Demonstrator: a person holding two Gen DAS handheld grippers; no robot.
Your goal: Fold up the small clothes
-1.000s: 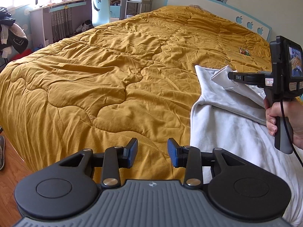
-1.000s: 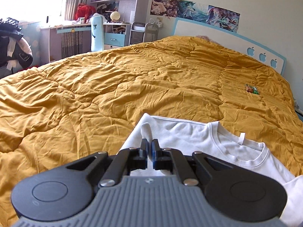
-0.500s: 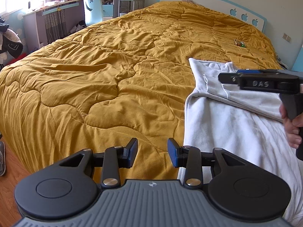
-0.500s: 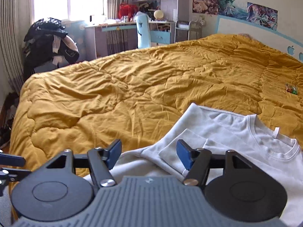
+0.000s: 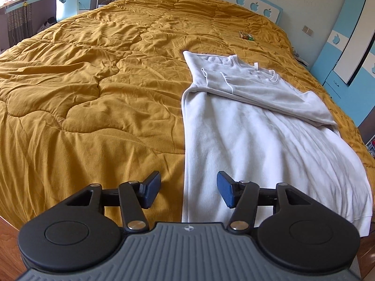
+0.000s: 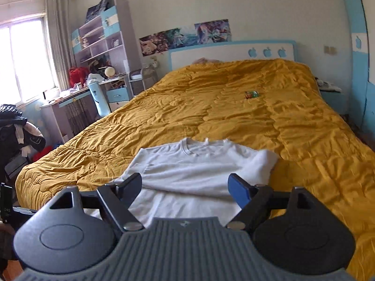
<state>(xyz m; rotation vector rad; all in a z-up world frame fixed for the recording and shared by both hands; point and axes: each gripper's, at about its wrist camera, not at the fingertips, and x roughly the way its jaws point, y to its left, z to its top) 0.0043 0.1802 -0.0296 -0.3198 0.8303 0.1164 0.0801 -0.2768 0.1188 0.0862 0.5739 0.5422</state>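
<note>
Both the left claw [image 5: 188, 192] and right claw [image 6: 185, 188] gape wide, holding nothing, above the white cotton sweatshirt [image 5: 257, 126] on the mustard quilted bed [image 5: 93, 82]; a small green wrapper [image 6: 252, 94] lies mid-frame beyond.

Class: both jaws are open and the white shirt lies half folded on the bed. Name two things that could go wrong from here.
1. The white shirt hangs over the bed edge; its hem could slide off the yellow quilt.
2. The folded-over sleeve lies loose; regrasping with the left hand-held gripper may undo it.
</note>
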